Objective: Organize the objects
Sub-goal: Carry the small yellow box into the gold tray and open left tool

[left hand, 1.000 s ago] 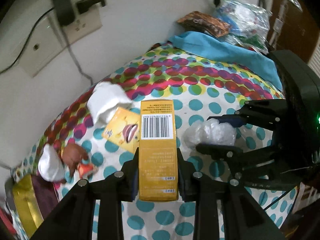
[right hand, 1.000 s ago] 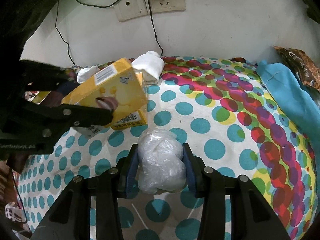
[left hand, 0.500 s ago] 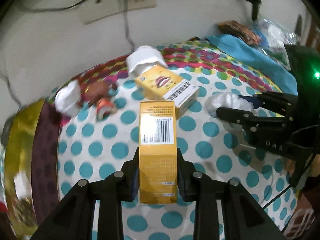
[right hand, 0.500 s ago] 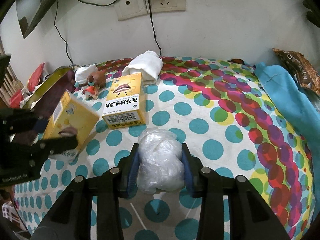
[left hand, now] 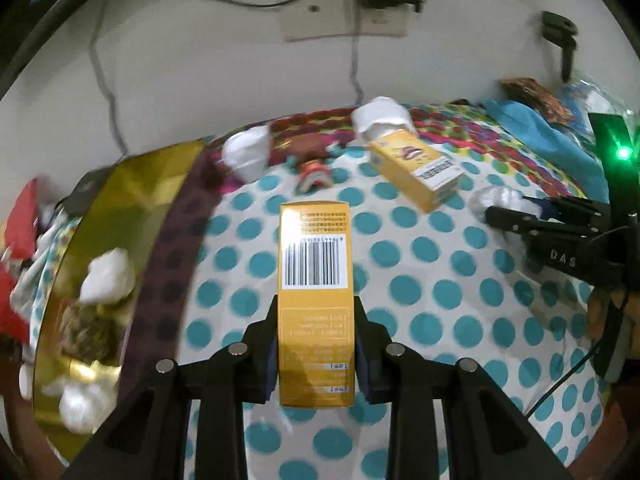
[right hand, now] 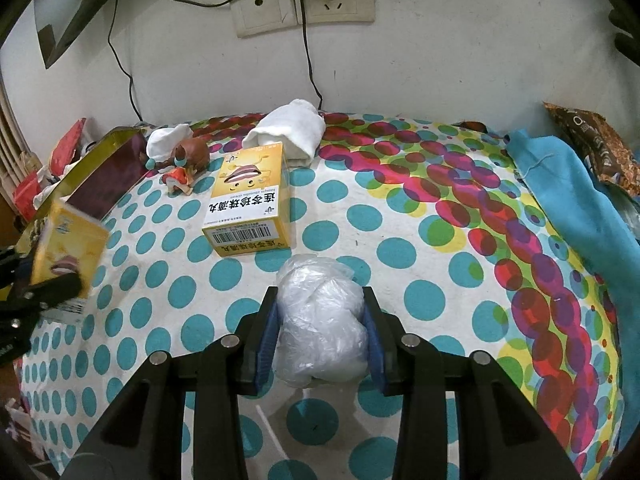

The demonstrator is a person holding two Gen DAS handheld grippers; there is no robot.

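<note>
My left gripper [left hand: 316,340] is shut on a tall yellow box [left hand: 316,280] with a barcode, held above the dotted cloth [left hand: 440,292]. The same box [right hand: 66,248] shows at the left edge of the right wrist view. My right gripper [right hand: 320,332] is shut on a crumpled clear plastic bag [right hand: 320,320] that rests on the dotted cloth [right hand: 400,248]. A second yellow box [right hand: 250,200] lies flat just beyond the bag. In the left wrist view a gold tin [left hand: 116,208] stands to the left, with white lumps inside.
A rolled white cloth [right hand: 290,132], a small brown figurine [right hand: 186,158] and a white lump [right hand: 164,140] lie by the wall. Blue fabric [right hand: 568,200] and a snack packet [right hand: 592,140] sit at the right. Wall sockets [right hand: 304,4] with cables hang above.
My left gripper has carried its yellow box leftward, away from the second box and toward the gold tin, rolling as it went. The right gripper has stayed in place on the plastic bag.
</note>
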